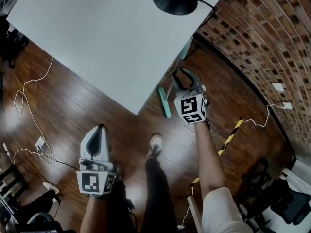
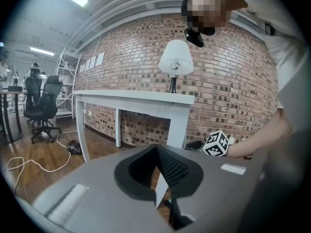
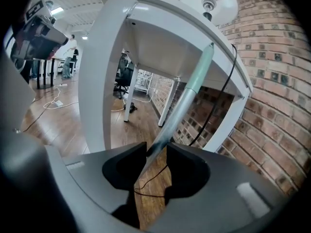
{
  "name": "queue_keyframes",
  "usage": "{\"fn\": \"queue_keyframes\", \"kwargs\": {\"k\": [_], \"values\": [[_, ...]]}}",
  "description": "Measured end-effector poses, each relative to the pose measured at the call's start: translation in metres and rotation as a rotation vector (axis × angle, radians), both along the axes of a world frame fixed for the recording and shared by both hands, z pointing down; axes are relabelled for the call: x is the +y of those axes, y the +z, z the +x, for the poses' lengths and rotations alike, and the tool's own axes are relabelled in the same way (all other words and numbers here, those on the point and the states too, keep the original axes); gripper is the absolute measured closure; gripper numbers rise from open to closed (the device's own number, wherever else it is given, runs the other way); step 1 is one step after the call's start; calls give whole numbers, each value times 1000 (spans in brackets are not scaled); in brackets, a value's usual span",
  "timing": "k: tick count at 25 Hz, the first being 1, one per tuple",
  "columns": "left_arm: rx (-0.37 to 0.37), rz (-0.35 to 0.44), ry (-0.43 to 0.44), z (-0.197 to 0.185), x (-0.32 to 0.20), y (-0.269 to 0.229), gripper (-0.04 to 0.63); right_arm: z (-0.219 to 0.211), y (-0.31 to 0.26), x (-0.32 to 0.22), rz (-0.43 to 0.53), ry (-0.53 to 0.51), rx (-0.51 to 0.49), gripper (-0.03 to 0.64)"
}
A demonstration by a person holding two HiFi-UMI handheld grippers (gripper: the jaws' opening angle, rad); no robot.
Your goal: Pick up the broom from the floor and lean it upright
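Your left gripper [image 1: 100,130] hangs idle above the floor, jaws together on nothing. Further right, the broom [image 1: 164,102] stands slanted, its teal head low by the corner of the table [image 1: 107,38], with the handle running up under the tabletop edge. Your right gripper [image 1: 185,77] is clamped on that handle. Release too early and the head may skid on the smooth wood. The lamp cable [image 3: 213,106] could also snag the handle.

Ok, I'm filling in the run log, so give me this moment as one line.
right tool: shut on broom handle | broom: tilted, head on floor, top at table edge | left tool: shut, empty
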State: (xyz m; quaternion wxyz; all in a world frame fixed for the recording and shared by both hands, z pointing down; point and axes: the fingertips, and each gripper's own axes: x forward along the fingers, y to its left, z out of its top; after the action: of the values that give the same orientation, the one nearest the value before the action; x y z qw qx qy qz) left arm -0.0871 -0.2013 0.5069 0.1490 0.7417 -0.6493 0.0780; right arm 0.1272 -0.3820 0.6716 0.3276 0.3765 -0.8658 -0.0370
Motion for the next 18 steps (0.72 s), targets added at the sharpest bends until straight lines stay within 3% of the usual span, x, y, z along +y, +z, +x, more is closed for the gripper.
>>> {"fn": "queue_keyframes", "kwargs": {"k": [18], "values": [[16,9,13,-6,20,-7,594,73,-30,31,82,13,389,500]]}}
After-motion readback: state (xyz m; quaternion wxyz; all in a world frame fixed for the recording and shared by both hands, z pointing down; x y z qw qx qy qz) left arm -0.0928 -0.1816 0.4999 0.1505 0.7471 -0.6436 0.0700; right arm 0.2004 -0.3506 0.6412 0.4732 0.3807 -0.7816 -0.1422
